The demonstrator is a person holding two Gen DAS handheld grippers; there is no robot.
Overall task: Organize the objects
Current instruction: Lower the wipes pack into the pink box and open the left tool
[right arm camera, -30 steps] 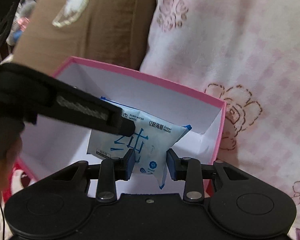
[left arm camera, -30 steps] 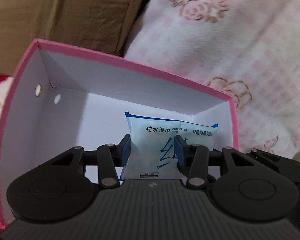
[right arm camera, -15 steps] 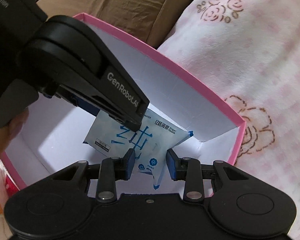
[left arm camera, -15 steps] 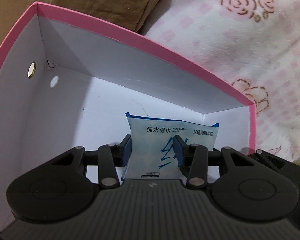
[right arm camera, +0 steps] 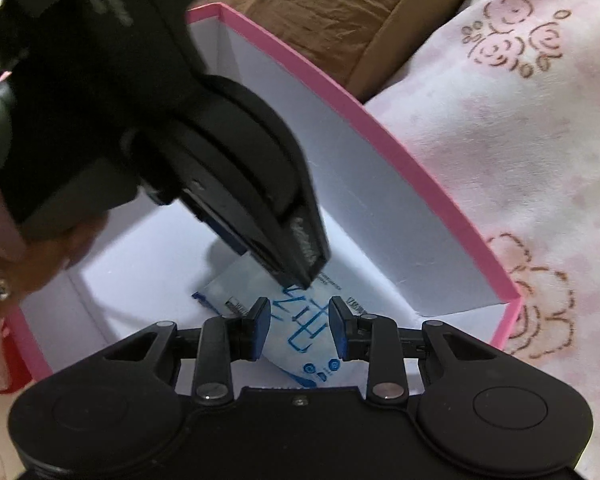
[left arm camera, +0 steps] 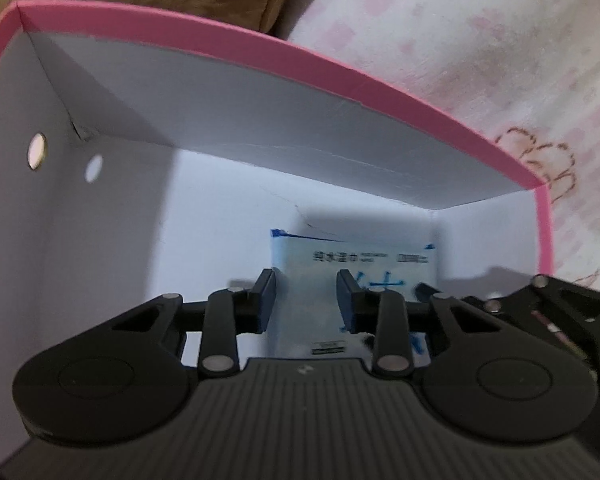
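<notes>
Inside pink box (left arm camera: 236, 36), wet wipes packet (left arm camera: 352, 264) lying near far right corner; left tongs (left arm camera: 306, 304) and right tongs (right arm camera: 300, 328) both spreading, letting go; judging best lifting straight up, avoiding snagging packet

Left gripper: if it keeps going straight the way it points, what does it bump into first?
Probably the wet wipes packet, lying right past the left gripper fingertips inside the pink box. Blur hides the exact gap.
</notes>
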